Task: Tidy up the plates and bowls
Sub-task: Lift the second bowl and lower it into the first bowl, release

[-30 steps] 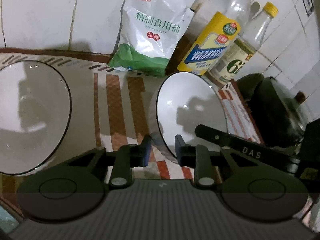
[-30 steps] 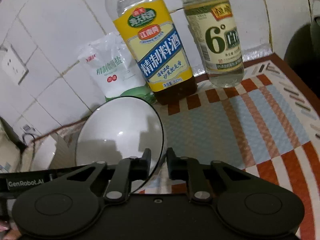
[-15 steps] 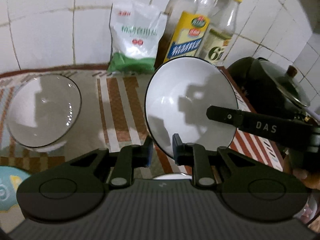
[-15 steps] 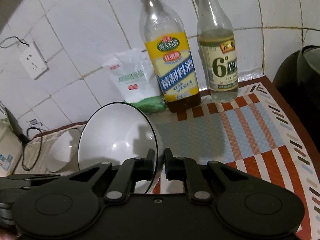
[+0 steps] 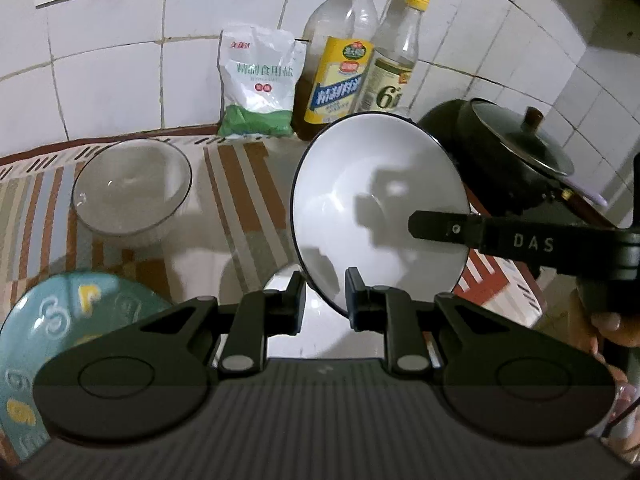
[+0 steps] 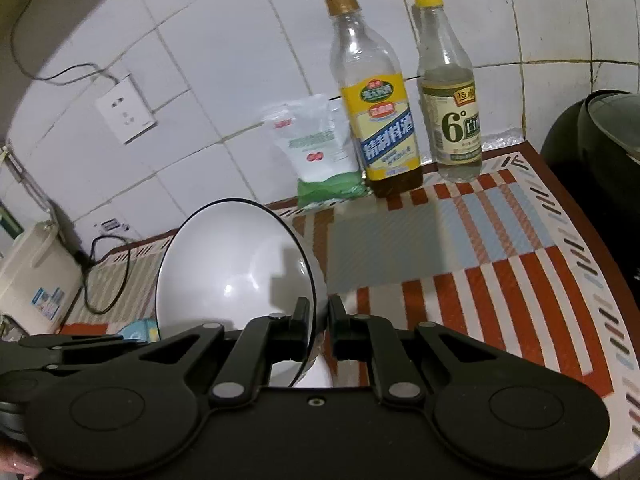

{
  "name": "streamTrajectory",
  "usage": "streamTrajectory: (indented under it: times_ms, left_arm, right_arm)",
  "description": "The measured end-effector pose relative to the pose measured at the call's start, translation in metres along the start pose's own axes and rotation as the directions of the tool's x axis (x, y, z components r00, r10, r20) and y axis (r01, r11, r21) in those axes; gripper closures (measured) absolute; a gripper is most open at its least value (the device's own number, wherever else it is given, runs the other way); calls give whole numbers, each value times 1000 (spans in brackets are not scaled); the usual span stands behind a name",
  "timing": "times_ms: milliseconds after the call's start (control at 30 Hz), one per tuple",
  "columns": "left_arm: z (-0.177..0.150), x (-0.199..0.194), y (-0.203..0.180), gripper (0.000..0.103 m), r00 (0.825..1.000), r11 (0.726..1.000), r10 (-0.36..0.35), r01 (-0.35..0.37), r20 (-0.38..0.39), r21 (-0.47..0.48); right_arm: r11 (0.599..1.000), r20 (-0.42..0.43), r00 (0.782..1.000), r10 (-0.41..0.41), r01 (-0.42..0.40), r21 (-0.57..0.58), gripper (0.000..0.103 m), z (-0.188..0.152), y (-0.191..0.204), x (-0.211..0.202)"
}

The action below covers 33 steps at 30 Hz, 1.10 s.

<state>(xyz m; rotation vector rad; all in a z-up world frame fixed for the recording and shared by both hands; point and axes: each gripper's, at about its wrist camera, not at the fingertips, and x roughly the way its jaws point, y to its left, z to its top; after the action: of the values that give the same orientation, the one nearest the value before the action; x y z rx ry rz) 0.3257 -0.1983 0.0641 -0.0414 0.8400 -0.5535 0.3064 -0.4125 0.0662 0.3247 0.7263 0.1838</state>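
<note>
Bowl [image 5: 376, 208] at frame centre hangs tilted, my left gripper [image 5: 325, 296] and right gripper [image 6: 318, 326] both clamped on its rim; uneven pulling could make it slip.

Right gripper arm [image 5: 532, 242]: "DAS".
Clear bottle, yellow cap [image 6: 450, 120]: large "6°".
Yellow-label bottle [image 6: 380, 128]: blue band, "精制料酒".
Salt bag [image 5: 258, 84]: "精制食用盐".
Beige appliance [image 6: 36, 284]: sticker, unreadable.

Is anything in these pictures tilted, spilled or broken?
The white bowl is tilted steeply on its side, because both grippers pinch its rim, the left gripper and the right gripper. Nothing looks spilled or broken. The glass bowl sits level on the mat.
</note>
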Motion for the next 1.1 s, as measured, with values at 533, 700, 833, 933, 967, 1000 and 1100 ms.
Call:
streamTrajectory:
  times_ms: [533, 700, 833, 933, 967, 1000, 1100]
  left_arm:
    - [-48, -27, 2, 84, 998, 1000, -2, 3, -56, 15]
    - [-51, -19, 6, 84, 997, 1000, 0, 1, -81, 8]
    - [-51, -12, 7, 84, 994, 1000, 2, -2, -108, 7]
    - [-50, -9, 7, 84, 994, 1000, 5, -5, -111, 4]
    - [-50, -8, 7, 84, 993, 1000, 6, -6, -115, 2]
    - [-49, -7, 8, 84, 993, 1000, 6, -6, -118, 1]
    - [-45, -3, 8, 84, 991, 1000, 6, -7, -131, -7]
  right_arm:
    - [1000, -30, 999, 22, -21, 13, 91, -41, 21, -17]
    - [999, -50, 998, 24, -22, 41, 91, -47, 15, -7]
    - [999, -73, 997, 18, -15, 46, 91, -49, 11, 0]
    - [999, -82, 997, 14, -10, 46, 91, -48, 10, 3]
    - [999, -85, 996, 12, -9, 43, 91, -48, 10, 4]
    - [999, -87, 996, 9, -6, 38, 91, -47, 10, 5]
    - [1000, -94, 995, -21, 21, 3, 91, -46, 14, 8]
